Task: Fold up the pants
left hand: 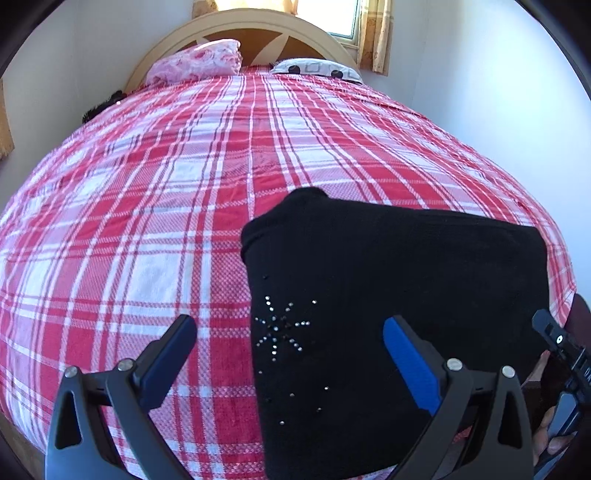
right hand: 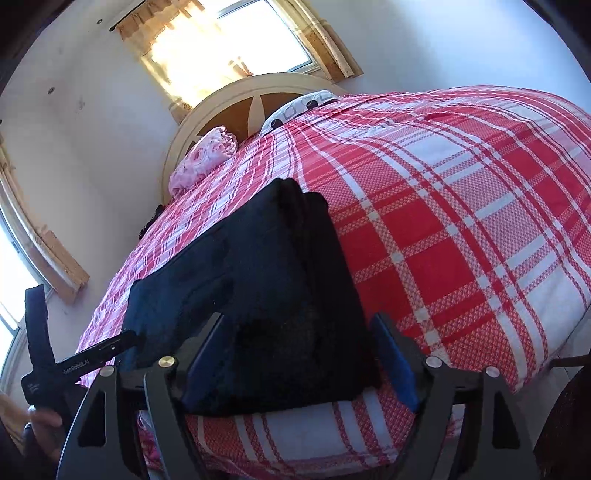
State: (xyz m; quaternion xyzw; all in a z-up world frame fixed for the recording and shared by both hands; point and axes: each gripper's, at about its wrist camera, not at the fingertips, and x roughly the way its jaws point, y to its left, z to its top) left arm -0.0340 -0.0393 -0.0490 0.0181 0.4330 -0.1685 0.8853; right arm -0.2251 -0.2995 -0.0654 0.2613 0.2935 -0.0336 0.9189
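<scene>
Black pants [left hand: 388, 266] lie folded into a flat rectangle on the bed's near right part, with a star of small shiny studs [left hand: 280, 328] on top. My left gripper [left hand: 290, 322] is open and hovers over the fold's left edge, one finger over the bedcover and the other over the pants. In the right wrist view the pants [right hand: 266, 266] stretch away from me. My right gripper [right hand: 299, 321] is open wide, its fingers on either side of the fold's near end, and the pads do not visibly press on the cloth.
A red and white plaid cover [left hand: 147, 206] spreads over the whole bed. A pink floral pillow [left hand: 199, 61] and a white dotted pillow [left hand: 317, 68] lie by the headboard [left hand: 258, 26]. A sunlit window [right hand: 221, 44] is behind it. The wall [left hand: 498, 92] runs close along the bed's right side.
</scene>
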